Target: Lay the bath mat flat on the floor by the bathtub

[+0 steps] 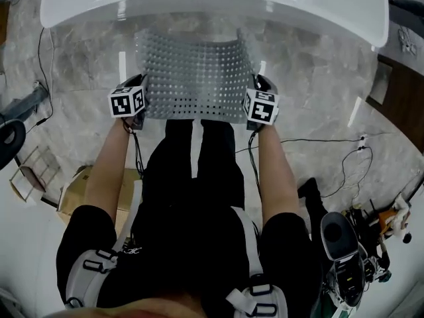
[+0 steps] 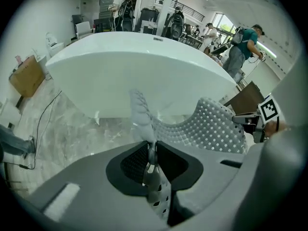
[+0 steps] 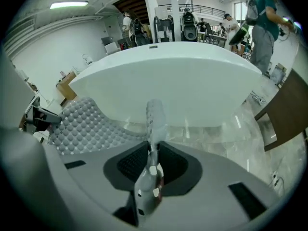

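Note:
A grey perforated bath mat (image 1: 193, 77) hangs stretched between both grippers, just in front of the white bathtub (image 1: 218, 2). My left gripper (image 1: 137, 102) is shut on the mat's left near corner, my right gripper (image 1: 260, 103) on its right near corner. In the left gripper view the mat's edge (image 2: 143, 119) runs up out of the pinched jaws, and the rest of the mat (image 2: 211, 126) sags to the right. In the right gripper view the edge (image 3: 155, 117) rises from the jaws, and the bumpy mat (image 3: 82, 124) curves off to the left. The mat's far edge curls upward near the tub.
Grey marble floor (image 1: 318, 91) surrounds the tub. Black cables (image 1: 344, 158) trail at right and a cable (image 1: 45, 52) at left. A cardboard box (image 1: 79, 191) lies at lower left; gear and a dark case (image 1: 341, 244) sit at lower right. People stand beyond the tub (image 2: 240, 47).

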### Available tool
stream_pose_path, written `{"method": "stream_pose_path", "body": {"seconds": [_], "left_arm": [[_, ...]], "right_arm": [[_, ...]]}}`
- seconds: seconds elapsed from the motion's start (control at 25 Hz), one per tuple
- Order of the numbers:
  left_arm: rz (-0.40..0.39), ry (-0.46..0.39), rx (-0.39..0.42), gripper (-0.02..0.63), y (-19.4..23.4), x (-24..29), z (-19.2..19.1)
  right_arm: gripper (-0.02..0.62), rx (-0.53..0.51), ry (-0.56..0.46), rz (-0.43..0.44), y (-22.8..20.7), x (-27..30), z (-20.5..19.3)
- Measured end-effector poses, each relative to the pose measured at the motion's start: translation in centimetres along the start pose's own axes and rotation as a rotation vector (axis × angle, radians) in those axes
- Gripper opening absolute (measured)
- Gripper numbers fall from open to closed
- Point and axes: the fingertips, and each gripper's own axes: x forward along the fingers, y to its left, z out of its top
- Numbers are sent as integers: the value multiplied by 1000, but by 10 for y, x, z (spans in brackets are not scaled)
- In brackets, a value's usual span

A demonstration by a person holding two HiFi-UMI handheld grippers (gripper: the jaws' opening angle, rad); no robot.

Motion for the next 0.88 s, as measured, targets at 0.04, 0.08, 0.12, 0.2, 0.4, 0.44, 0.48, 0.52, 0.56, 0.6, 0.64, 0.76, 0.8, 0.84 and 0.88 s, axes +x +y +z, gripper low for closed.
{"method": "stream_pose_path", "body": {"seconds": [0.04,0.08,0.12,0.2,0.4,0.44,0.48,0.52,0.56,0.6,0.64,0.76,0.8,0.84,0.88], "left_arm": [[-7,-1,-1,61,1,15,0],[-14,-2,-4,61,3,31,1],[-20,-2,-6,61,6,46,1],[-25,-4,2,61,13,77,2],[-5,-12,8,61,37,148,-3],[4,-10,5,61,40,161,-6],[12,-12,6,61,44,176,-5],[19,-18,9,61,47,191,-2],[26,-26,13,61,49,206,1],[32,-32,19,61,51,220,4],[38,-36,25,63,52,234,4],[54,-39,51,67,56,270,0],[57,-37,57,68,60,281,-2],[61,-33,59,71,65,290,-5],[66,-23,57,72,70,298,-9]], "right_arm": [[72,21,4,-4,-6,14,-5],[72,46,7,-8,-12,28,-9],[72,70,8,-12,-17,43,-14],[72,109,3,-26,-28,69,-24],[72,132,-44,-45,-48,131,-43],[72,126,-48,-46,-53,143,-48],[72,122,-53,-51,-59,156,-51],[72,122,-61,-57,-66,169,-54],[72,124,-69,-65,-74,182,-56],[72,125,-78,-71,-81,196,-58],[72,122,-87,-76,-89,209,-60],[72,77,-91,-87,-109,247,-68],[72,64,-80,-91,-113,258,-72],[74,55,-66,-94,-116,269,-76],[75,51,-49,-96,-116,278,-79]]}}
